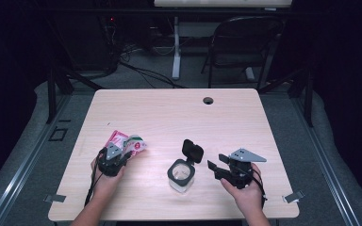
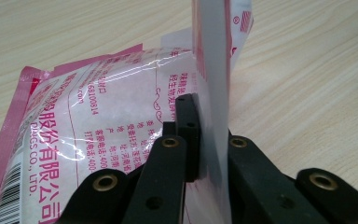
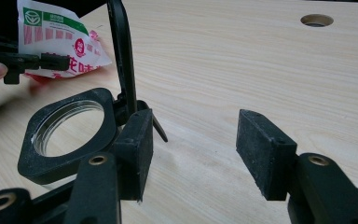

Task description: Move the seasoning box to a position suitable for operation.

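we have the left gripper [image 2: 205, 140] pinching a flap of the pouch [image 1: 125, 142], at eight o'clock on the table [image 1: 169, 108]. it looks light, limp and slick (grip the sealed edge). right gripper [image 3: 191, 154] is spread beside the jar [image 1: 181, 173].

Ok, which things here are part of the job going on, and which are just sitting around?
Part of the job:
- pink and white packet, its edge pinched in the left tool
- clear jar with its black flip lid open, beside the right tool, which is open and holds nothing

Just around:
- folding chair behind the table
- cables on the floor
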`<act>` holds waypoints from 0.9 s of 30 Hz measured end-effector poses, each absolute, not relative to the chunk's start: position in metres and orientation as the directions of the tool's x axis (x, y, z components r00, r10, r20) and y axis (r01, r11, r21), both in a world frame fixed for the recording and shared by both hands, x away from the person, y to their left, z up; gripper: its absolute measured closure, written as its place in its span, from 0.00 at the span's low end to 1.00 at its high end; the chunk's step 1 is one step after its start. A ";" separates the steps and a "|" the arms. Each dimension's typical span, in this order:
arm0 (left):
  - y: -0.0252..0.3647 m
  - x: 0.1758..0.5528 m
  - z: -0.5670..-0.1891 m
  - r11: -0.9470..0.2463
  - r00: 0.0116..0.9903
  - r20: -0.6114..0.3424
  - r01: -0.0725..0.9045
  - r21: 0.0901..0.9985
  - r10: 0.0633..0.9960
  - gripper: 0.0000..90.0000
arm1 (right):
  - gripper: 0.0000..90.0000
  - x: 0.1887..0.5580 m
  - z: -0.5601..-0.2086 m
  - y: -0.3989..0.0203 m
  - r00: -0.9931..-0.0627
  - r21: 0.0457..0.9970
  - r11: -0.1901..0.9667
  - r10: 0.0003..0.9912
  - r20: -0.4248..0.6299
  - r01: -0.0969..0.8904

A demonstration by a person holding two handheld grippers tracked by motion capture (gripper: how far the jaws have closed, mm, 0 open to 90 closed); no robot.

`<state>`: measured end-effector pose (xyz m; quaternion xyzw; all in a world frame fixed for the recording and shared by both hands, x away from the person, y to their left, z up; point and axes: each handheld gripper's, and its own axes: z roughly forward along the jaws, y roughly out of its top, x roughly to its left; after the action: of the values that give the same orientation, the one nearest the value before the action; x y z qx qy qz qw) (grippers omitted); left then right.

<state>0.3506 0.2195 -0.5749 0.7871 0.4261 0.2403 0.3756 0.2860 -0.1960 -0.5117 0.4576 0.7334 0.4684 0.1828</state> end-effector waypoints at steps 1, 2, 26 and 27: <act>0.220 0.350 -0.574 -0.354 0.519 0.059 0.492 0.795 0.853 1.00 | 0.51 0.286 -0.512 -0.196 -0.515 0.854 0.142 0.842 0.162 0.500; 0.220 0.350 -0.574 -0.353 0.521 0.056 0.492 0.796 0.852 1.00 | 0.51 0.286 -0.512 -0.196 -0.515 0.855 0.143 0.843 0.159 0.498; 0.244 0.345 -0.545 -0.283 0.490 0.027 0.457 0.843 0.871 1.00 | 0.46 0.287 -0.509 -0.194 -0.518 0.861 0.137 0.840 0.160 0.490; 0.246 0.344 -0.544 -0.280 0.487 0.027 0.456 0.845 0.873 1.00 | 0.46 0.287 -0.509 -0.194 -0.518 0.861 0.131 0.839 0.168 0.491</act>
<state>0.3443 0.2456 -0.5435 0.7585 0.4381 0.2545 0.4098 0.2873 -0.1940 -0.5090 0.4557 0.7294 0.4764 0.1827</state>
